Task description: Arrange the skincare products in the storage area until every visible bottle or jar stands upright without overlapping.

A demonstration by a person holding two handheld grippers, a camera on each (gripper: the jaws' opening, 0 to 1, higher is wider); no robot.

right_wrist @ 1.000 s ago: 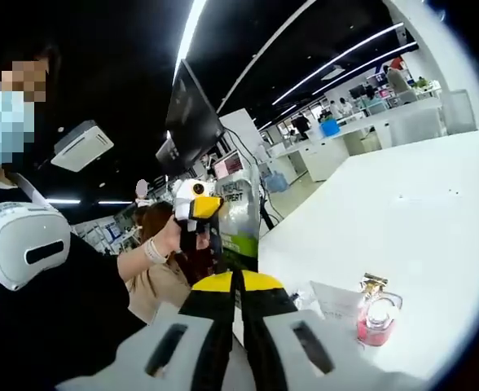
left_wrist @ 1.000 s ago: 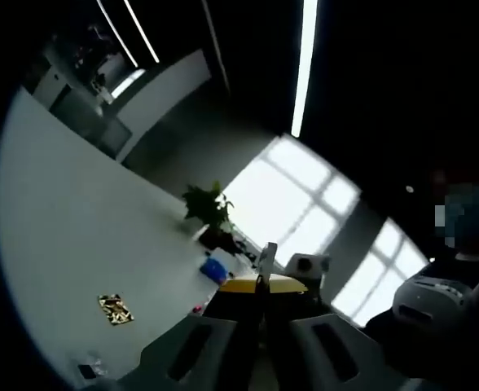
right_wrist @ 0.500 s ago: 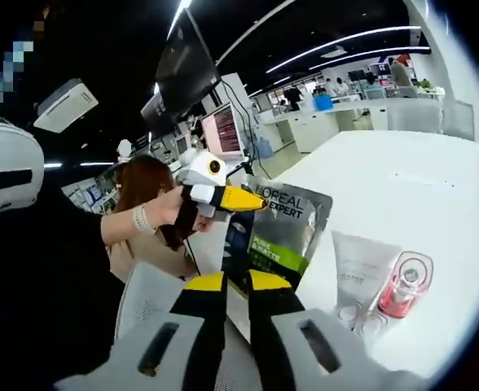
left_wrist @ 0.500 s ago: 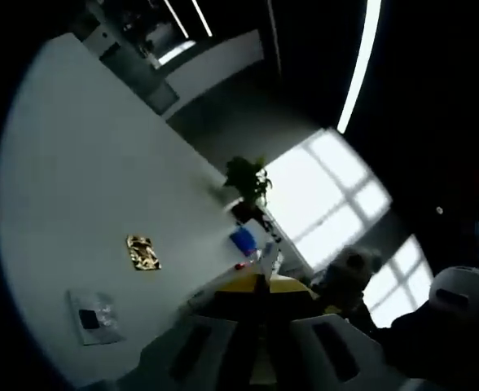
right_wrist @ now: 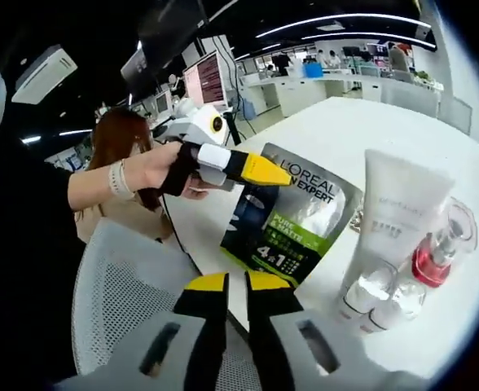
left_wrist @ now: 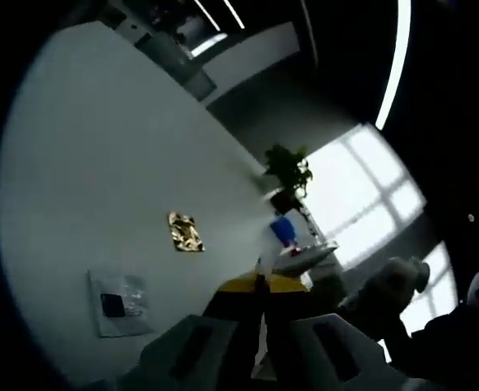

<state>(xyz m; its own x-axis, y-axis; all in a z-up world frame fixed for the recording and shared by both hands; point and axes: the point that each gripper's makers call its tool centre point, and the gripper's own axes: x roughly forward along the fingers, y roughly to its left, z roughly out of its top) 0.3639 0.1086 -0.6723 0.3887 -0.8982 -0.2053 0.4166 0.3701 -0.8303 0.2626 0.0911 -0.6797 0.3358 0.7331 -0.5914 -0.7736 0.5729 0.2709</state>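
Lying flat on the white worktop (right_wrist: 337, 134), the white tube (right_wrist: 390, 224), pouch (right_wrist: 292, 216) and pink bottle (right_wrist: 435, 257) sit ahead-right of our right claw (right_wrist: 227, 283), pressed together and empty. Our left claw (right_wrist: 265, 171) hovers over the pouch, likewise closed; we judge it nearer.

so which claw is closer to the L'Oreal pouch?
Left. The left claw has its yellow tips at the top edge of the L'Oreal pouch, possibly touching. The right claw sits below the pouch, just short of it.
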